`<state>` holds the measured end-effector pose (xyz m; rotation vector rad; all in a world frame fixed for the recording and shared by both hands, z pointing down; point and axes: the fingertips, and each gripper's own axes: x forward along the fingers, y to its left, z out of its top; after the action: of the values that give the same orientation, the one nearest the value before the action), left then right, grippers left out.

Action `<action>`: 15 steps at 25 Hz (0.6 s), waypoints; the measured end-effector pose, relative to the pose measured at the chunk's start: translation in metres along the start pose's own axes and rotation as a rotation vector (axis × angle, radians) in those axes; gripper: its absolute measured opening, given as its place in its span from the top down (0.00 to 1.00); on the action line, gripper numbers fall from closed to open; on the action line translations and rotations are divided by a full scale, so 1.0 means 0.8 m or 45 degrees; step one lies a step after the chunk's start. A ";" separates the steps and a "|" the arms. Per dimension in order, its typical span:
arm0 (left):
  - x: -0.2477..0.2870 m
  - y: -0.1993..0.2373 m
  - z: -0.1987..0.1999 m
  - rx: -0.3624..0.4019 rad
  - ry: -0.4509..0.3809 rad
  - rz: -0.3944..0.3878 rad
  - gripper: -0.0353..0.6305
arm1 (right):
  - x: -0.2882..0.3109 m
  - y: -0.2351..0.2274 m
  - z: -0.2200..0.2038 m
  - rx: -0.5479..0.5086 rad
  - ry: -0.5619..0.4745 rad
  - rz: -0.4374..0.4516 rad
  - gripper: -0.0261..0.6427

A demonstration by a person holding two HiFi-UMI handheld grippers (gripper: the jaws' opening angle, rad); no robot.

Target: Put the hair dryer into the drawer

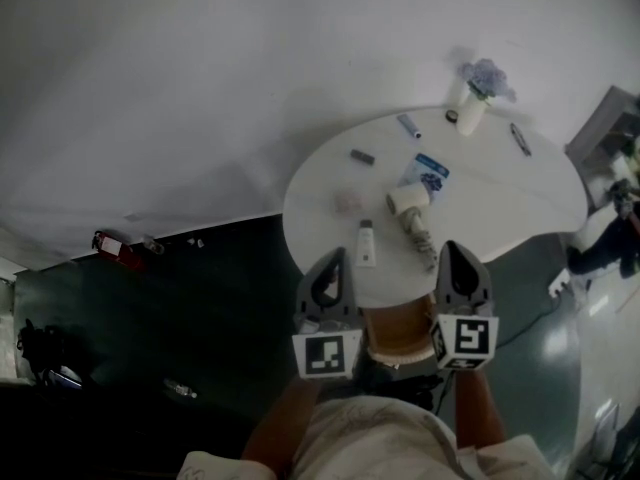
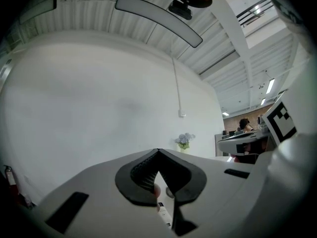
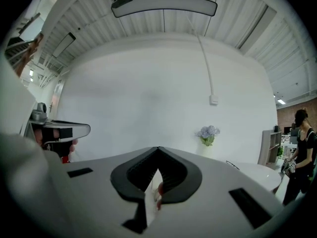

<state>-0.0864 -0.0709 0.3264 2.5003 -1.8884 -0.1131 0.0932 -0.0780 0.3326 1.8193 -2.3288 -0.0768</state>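
Left gripper [image 1: 333, 260], right gripper [image 1: 456, 252] — shut

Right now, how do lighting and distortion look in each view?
Head view: dim, fisheye, dark corners; the white table stands out against the dark floor. Left gripper view: the ceiling lamp bows into an arc, glare at upper right. Right gripper view: evenly lit wall, same bowing, black corners.

We stood before a round white bench [image 1: 520, 198] beside a plain white wall [image 1: 200, 88], on a dark floor [image 1: 200, 308]. Overhead we saw a ribbed white ceiling [image 3: 163, 29] with a long flat lamp [image 3: 166, 5], and a thin pipe [image 3: 205, 63] ran down the wall.
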 end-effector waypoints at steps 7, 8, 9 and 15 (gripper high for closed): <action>0.012 -0.010 -0.003 0.000 0.005 -0.001 0.95 | 0.014 -0.008 -0.017 0.009 0.033 0.009 0.96; 0.013 -0.011 -0.003 0.002 0.004 -0.002 0.95 | 0.017 -0.008 -0.020 0.003 0.045 0.014 0.96; 0.014 -0.012 -0.003 0.001 0.004 -0.001 0.95 | 0.019 -0.008 -0.025 0.000 0.060 0.018 0.96; 0.015 -0.016 -0.001 -0.020 0.011 0.011 0.95 | 0.042 -0.003 -0.056 0.001 0.141 0.049 0.95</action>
<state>-0.0712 -0.0789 0.3256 2.4783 -1.8878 -0.1166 0.0954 -0.1075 0.3797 1.7315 -2.2870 0.0293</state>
